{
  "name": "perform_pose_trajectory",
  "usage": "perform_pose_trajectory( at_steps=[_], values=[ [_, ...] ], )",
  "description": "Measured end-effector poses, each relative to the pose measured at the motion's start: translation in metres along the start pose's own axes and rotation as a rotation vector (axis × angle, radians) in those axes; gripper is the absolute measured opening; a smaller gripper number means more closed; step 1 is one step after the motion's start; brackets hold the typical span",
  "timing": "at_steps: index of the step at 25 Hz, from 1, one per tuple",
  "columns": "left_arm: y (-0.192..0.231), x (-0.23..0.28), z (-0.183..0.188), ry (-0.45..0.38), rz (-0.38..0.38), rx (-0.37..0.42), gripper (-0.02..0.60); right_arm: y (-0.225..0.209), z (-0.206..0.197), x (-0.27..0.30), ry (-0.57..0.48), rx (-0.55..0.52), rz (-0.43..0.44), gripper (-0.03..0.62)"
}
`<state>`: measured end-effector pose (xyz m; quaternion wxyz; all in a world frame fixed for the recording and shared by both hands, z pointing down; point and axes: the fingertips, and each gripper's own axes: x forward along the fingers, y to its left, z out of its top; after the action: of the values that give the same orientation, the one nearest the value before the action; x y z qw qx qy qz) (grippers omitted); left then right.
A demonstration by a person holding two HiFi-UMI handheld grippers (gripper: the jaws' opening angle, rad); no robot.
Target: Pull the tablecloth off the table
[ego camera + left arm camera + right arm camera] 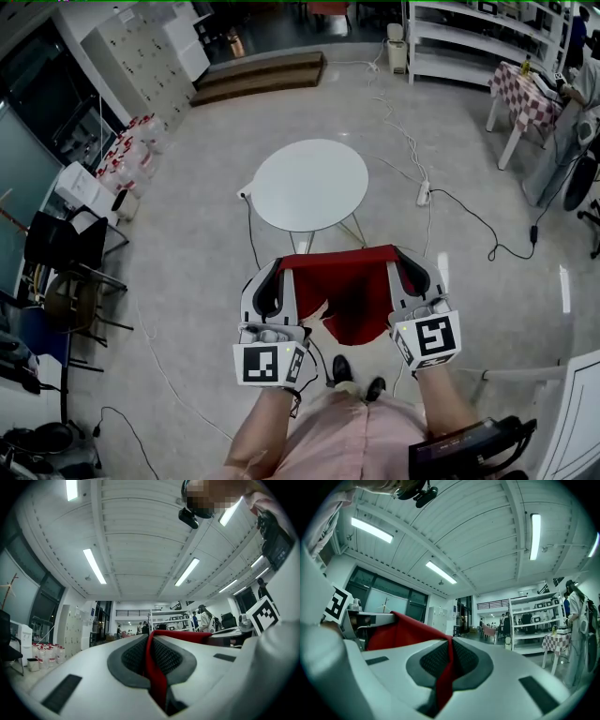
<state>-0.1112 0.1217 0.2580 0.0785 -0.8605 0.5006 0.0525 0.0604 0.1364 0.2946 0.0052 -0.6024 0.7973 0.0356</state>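
Note:
The red tablecloth (354, 291) hangs stretched between my two grippers, clear of the round white table (310, 185) that stands bare beyond it. My left gripper (278, 266) is shut on the cloth's left corner; red fabric (154, 667) runs pinched between its dark pads. The right gripper (398, 255) is shut on the right corner, and there the cloth (446, 672) is likewise squeezed between the pads. Both grippers point upward, held level in front of the person's body. The cloth's lower part sags toward the person's feet.
Cables and a power strip (423, 193) lie on the floor right of the table. Chairs (66, 244) and bottles (131, 155) stand at the left. A checked-cloth table (521, 94) and shelving (469, 37) are at the far right; steps (261, 75) lie at the back.

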Motion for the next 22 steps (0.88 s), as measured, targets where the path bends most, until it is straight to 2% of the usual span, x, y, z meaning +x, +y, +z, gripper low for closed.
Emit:
perform_pose_trajectory(
  at_steps=[22],
  values=[
    [-0.0040, -0.0063, 0.0094, -0.024, -0.002, 0.022, 0.041, 0.0003, 0.0116, -0.0061, -0.021, -0.022, 0.004, 0.023]
  ],
)
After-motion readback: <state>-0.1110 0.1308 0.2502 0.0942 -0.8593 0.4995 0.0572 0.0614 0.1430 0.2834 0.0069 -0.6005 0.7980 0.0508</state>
